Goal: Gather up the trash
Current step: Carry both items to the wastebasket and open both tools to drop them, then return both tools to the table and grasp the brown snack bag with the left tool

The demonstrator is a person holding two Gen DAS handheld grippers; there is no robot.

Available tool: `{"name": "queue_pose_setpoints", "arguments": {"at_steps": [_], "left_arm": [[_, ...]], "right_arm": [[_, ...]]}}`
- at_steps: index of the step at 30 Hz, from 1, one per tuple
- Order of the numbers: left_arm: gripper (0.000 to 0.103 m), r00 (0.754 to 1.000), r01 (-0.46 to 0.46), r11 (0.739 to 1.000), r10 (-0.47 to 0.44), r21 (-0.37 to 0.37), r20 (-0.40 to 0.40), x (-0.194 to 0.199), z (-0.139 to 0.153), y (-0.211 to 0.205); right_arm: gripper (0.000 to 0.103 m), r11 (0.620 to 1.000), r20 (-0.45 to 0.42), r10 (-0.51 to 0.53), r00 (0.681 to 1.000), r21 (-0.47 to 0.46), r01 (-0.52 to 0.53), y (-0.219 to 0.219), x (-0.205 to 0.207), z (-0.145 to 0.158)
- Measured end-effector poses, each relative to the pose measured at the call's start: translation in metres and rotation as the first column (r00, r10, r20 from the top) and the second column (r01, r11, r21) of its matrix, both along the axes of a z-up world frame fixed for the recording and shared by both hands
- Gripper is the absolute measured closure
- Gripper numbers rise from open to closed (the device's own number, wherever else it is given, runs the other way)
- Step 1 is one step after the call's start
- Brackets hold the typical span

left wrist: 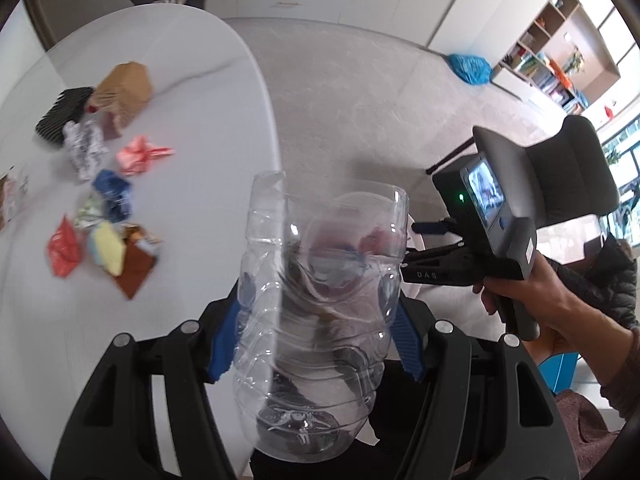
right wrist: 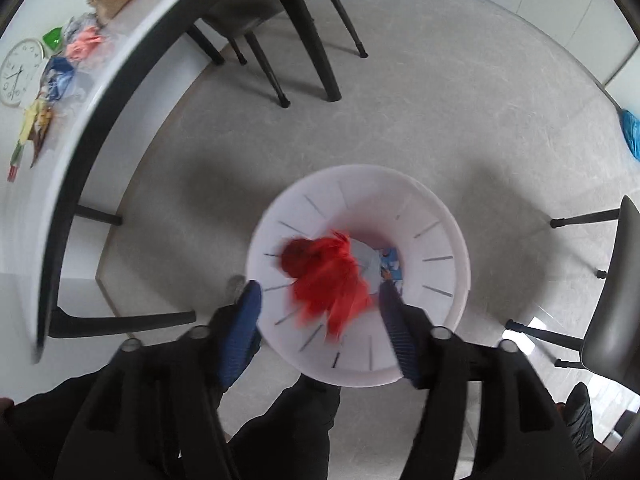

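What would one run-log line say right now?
left gripper: gripping clear plastic bottle | right gripper: open over white slotted bin | red crumpled wrapper: dropping in

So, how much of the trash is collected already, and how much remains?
Done: some trash lies in the white bin. In hand: the left tool grips a clear plastic bottle; the right tool is open above the bin, a blurred red piece below it. Left: several crumpled wrappers and a brown paper bag on the table.

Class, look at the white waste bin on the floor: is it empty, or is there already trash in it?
Not empty. The right wrist view looks down into the white waste bin: a blue-printed wrapper lies at its bottom. The blurred red wrapper may still be falling.
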State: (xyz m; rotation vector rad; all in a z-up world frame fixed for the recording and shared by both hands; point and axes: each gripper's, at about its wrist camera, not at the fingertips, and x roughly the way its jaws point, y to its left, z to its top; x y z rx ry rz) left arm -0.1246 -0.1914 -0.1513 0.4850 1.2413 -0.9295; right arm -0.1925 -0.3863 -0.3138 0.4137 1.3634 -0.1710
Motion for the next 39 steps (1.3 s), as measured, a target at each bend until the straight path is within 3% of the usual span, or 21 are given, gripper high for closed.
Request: {"name": "queue_pose_setpoints", "arguments": {"at_steps": [2,4,10,16,18,23,26,29,33,39], "left_arm": [[0.041,1.0,0.01,1.0,-0.01,0.012,-0.006,-0.007,-0.006,-0.012],[0.041,1.0,0.018,1.0,-0.018,0.018,-0.014,-0.012,-0.01,-0.022],[0.041,0.997,0.076,0.997,-0.075,0.032,-0.036,-0.026,-0.033,-0.055],[0.039,0.985,0.143,0.987,-0.136,0.069,-0.101,-0.043,-0.072,-0.089],[0.026,0.983,0.159,0.983,-0.148,0.096,-0.111,-0.047,-0.085,-0.1],[0.018,0.98,0.163,0.978,-0.146,0.13,-0.134,-0.052,-0.099,-0.112],[0.018,0.986,0.132,0.982,-0.116,0.133,-0.122,-0.051,-0.086,-0.114],[0.013,0.993,0.076,0.993,-0.068,0.086,-0.097,-0.043,-0.059,-0.106],[0.008,0.999,-0.039,0.999,0.039,0.0,-0.017,-0.025,-0.004,-0.079],[0.008,0.978,-0.184,0.98,0.19,-0.073,0.089,0.006,0.055,-0.021]], "right_arm": [[0.018,1.0,0.017,-0.019,1.0,-0.012,0.019,-0.008,-0.01,0.009],[0.015,0.999,0.032,-0.037,0.999,-0.026,0.037,-0.017,-0.02,0.018],[0.004,0.972,0.075,-0.1,0.992,-0.205,0.113,-0.046,-0.064,0.063],[0.002,0.96,0.112,-0.167,0.98,-0.209,0.188,-0.078,-0.101,0.085],[0.002,0.957,0.114,-0.194,0.974,-0.196,0.214,-0.088,-0.108,0.084],[0.002,0.949,0.118,-0.249,0.961,-0.166,0.266,-0.098,-0.113,0.079],[0.002,0.949,0.129,-0.256,0.958,-0.152,0.274,-0.099,-0.108,0.082],[0.002,0.949,0.156,-0.255,0.954,-0.15,0.278,-0.095,-0.103,0.099],[0.002,0.951,0.244,-0.244,0.939,-0.132,0.281,-0.088,-0.092,0.14],[0.002,0.964,0.365,-0.184,0.913,-0.114,0.24,-0.069,-0.061,0.192]]}}
